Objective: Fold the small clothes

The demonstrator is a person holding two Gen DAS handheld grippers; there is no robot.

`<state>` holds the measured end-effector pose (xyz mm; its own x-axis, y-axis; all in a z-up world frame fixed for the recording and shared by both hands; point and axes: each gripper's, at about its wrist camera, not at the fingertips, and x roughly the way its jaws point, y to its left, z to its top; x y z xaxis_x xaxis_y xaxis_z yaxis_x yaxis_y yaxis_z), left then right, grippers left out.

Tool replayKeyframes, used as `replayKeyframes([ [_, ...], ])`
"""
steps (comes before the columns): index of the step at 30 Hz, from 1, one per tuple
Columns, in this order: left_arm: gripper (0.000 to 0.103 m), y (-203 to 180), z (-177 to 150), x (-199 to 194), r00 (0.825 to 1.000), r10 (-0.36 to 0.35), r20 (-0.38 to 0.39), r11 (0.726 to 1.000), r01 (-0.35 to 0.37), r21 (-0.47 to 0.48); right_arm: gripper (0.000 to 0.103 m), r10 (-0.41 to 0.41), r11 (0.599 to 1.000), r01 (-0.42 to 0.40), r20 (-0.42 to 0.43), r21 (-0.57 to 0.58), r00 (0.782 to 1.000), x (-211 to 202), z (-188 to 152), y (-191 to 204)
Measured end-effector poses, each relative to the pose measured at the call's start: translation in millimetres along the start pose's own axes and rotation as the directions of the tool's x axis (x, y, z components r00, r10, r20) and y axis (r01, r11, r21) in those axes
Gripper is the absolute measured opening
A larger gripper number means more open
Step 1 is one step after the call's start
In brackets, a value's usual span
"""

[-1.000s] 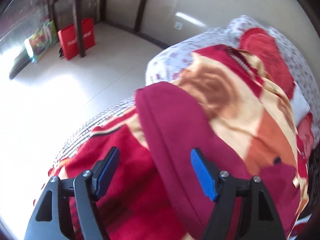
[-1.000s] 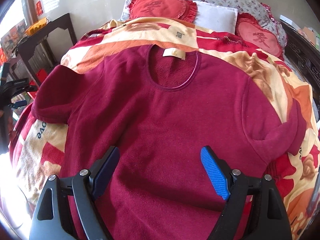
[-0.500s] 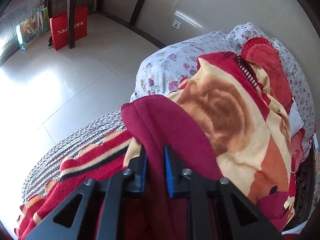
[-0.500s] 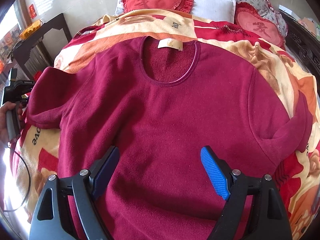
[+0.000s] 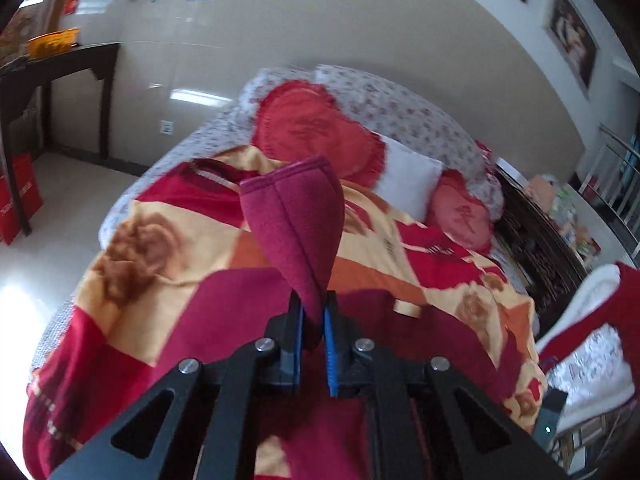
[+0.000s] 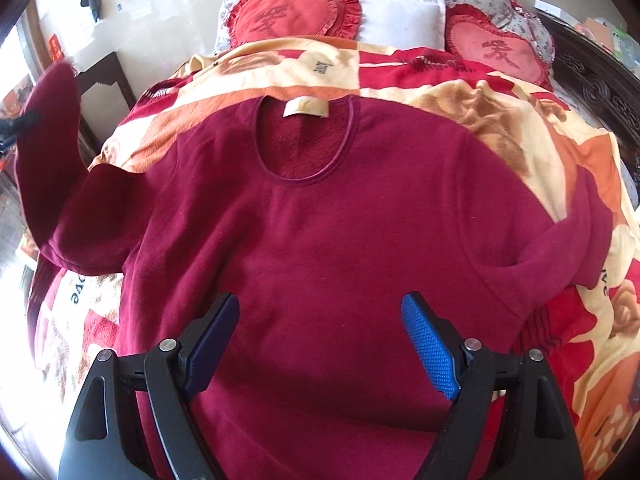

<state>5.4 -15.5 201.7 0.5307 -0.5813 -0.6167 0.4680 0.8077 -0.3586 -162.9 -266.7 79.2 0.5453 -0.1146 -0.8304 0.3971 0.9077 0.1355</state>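
Note:
A dark red fleece sweater [image 6: 340, 232] lies face up on the bed, neck hole and tan label toward the pillows. Its left sleeve [image 6: 48, 152] is lifted off the blanket at the left edge of the right wrist view. My left gripper [image 5: 312, 312] is shut on that sleeve [image 5: 296, 220] near its cuff, which stands up between the blue pads. My right gripper [image 6: 320, 320] hovers open over the sweater's lower chest, nothing between its fingers. The right sleeve [image 6: 568, 248] lies folded back at the sweater's side.
A red, orange and cream blanket [image 6: 500, 100] covers the bed. Two red heart cushions [image 6: 288, 16] and a white pillow [image 6: 400, 20] sit at the head. A dark wooden table [image 5: 60, 72] stands left of the bed, a carved dark frame [image 6: 600, 88] on the right.
My left gripper closed on the left sleeve, then lifted it up and swung toward the bed. The right gripper drifted slightly and stayed open.

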Motion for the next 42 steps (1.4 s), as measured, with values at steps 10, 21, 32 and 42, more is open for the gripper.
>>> replayKeyframes([
  [10,0.028,-108.0,-125.5,122.1,0.933,-0.079,-0.352,0.985,0.128,0.119,0.069,-0.067,0.990,0.066,0.001,0.124,0.998,-14.3,-7.4,-59.5],
  [21,0.085,-69.3,-117.4,28.8,0.983,0.030,-0.181,0.958,0.024,0.286,0.069,0.027,0.987,-0.029,0.012,0.156,1.000,-5.0,3.7,-75.0],
  [32,0.084,13.8,-142.9,33.6,0.933,0.276,-0.231,0.943,-0.217,0.251,0.000,0.042,0.995,-0.047,-0.058,-0.092,0.997,51.9,23.0,-20.7],
  [42,0.084,24.4,-141.5,70.4,0.923,0.290,-0.254,0.952,-0.252,0.172,0.000,-0.183,0.981,0.171,0.144,0.093,0.972,-26.7,59.5,-106.6],
])
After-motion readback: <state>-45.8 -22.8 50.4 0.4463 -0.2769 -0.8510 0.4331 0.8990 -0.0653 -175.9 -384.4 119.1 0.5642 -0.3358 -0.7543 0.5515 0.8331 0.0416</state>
